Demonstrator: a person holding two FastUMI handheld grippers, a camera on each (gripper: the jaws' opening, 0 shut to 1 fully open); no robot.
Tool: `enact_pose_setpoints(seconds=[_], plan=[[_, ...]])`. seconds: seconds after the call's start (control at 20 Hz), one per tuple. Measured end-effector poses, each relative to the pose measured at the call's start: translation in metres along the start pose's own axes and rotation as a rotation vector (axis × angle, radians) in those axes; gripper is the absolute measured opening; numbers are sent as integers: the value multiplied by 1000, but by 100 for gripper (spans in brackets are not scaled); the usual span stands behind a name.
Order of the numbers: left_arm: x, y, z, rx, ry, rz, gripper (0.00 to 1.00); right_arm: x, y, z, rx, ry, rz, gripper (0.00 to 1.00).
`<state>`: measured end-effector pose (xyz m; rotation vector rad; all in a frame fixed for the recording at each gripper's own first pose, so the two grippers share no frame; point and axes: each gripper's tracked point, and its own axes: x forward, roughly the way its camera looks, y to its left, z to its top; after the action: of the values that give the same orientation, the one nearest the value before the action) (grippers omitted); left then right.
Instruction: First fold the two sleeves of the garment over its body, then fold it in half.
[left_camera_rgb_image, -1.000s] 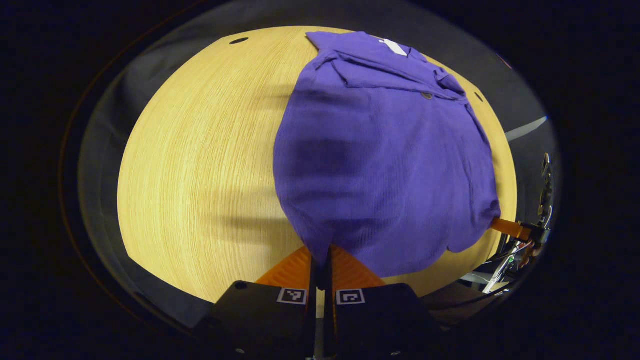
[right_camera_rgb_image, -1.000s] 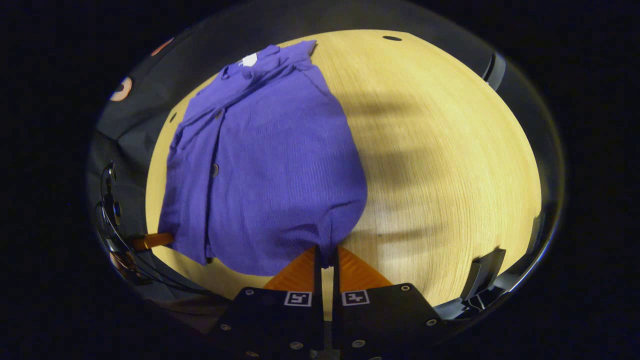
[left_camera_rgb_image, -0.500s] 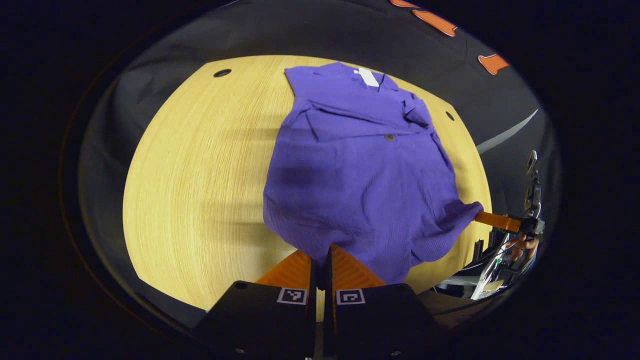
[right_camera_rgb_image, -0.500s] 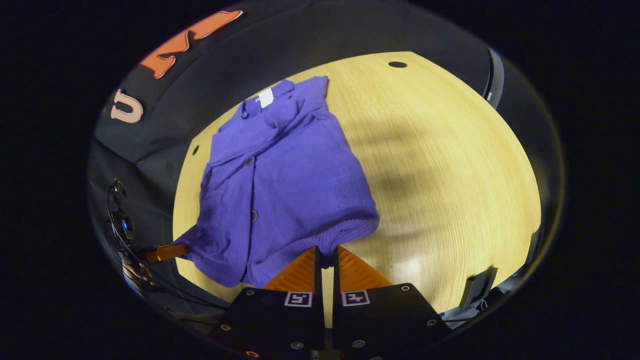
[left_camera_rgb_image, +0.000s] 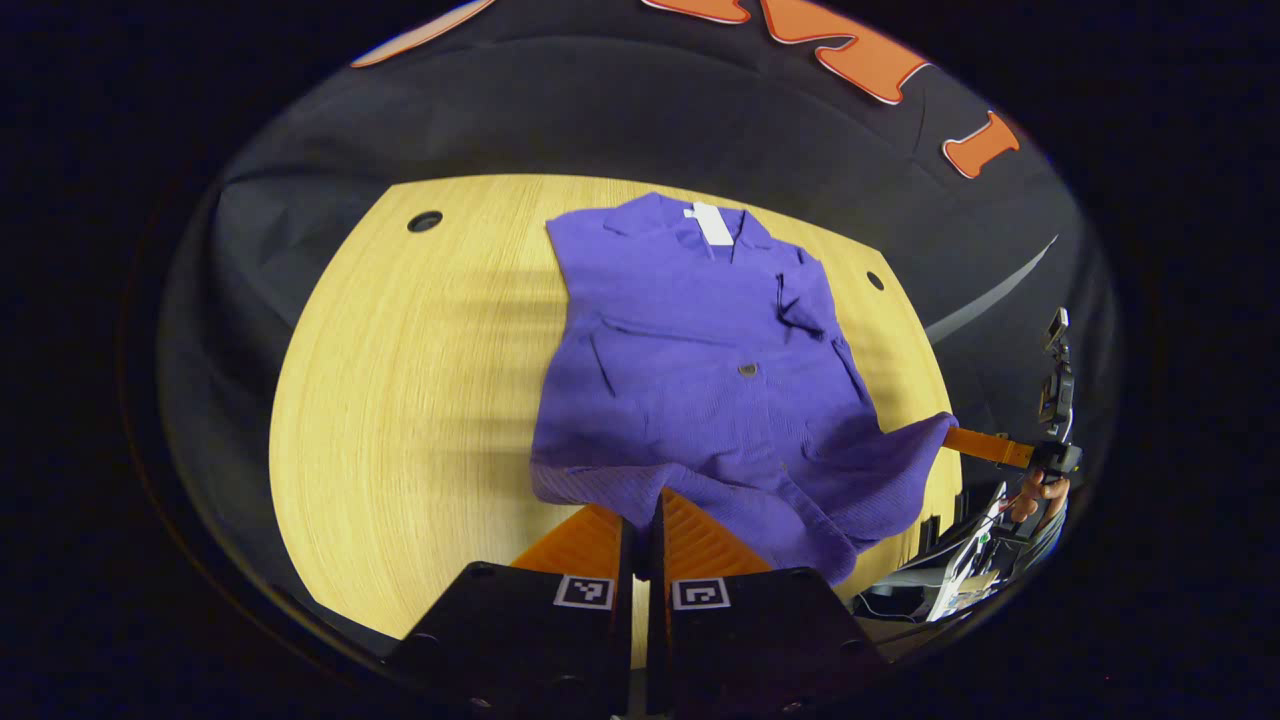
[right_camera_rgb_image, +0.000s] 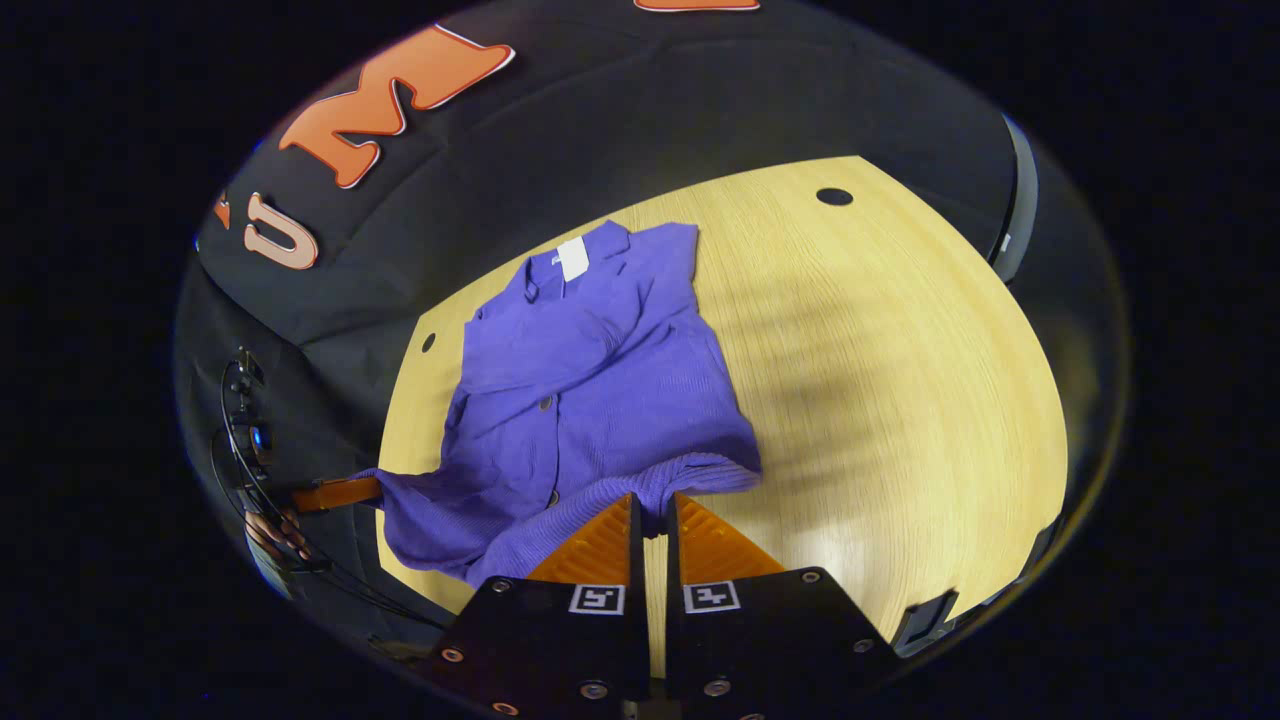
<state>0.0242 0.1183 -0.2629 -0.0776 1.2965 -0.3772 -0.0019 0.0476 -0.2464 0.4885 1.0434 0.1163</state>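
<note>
Near edge of wooden table (left_camera_rgb_image: 400, 400): purple garment (left_camera_rgb_image: 700, 380) lies buttoned-side up, sleeves folded in over its body, collar with white tag (left_camera_rgb_image: 708, 222) at the far side by the black cloth wall (left_camera_rgb_image: 600, 110). Table has small dark holes (left_camera_rgb_image: 424, 220). Left gripper (left_camera_rgb_image: 640, 500) is closed, pinching one hem corner; right gripper (right_camera_rgb_image: 652, 505) likewise clamps the other hem corner, hem lifted off the table. Hand (left_camera_rgb_image: 1035, 492) holding the right gripper sits far right in left gripper view.
</note>
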Motion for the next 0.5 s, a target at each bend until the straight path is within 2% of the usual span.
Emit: enact_pose_setpoints(seconds=[0.35, 0.5], plan=[[18, 1, 83, 52, 12, 28, 7, 19, 14, 71, -101, -44, -3, 7], [29, 6, 120, 75, 9, 48, 7, 31, 16, 102, -109, -58, -13, 7]])
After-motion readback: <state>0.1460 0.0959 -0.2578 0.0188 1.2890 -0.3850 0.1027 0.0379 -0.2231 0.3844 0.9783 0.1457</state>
